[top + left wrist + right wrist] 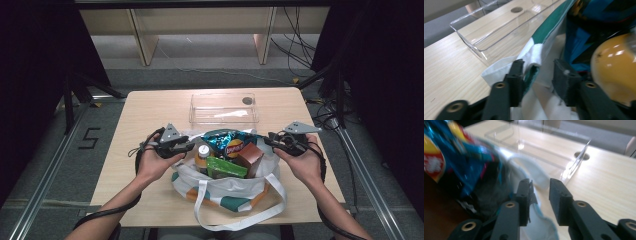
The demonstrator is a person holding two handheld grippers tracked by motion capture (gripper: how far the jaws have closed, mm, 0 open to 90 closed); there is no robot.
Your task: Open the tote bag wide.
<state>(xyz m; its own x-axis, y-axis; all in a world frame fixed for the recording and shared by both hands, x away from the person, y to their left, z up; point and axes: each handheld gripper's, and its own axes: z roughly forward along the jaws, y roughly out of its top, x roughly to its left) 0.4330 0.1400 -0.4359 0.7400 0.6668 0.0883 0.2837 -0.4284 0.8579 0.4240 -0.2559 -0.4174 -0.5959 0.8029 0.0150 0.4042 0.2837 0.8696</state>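
Sitting at the table's (150, 107) near edge, a packed tote bag (227, 187) is flanked by the left gripper (189, 146) and right gripper (266, 140), jaws parted around its rim, apparently releasing it. Hem fabric between the pads is revealed by gripper views; a clear tray (223, 107) is seen behind.

I have the left tongs (186, 146) and right tongs (270, 140) at opposite rims of the tote bag (225, 187) on the worktop (150, 110), snacks (231, 150) inside, clear tray (223, 107) behind.
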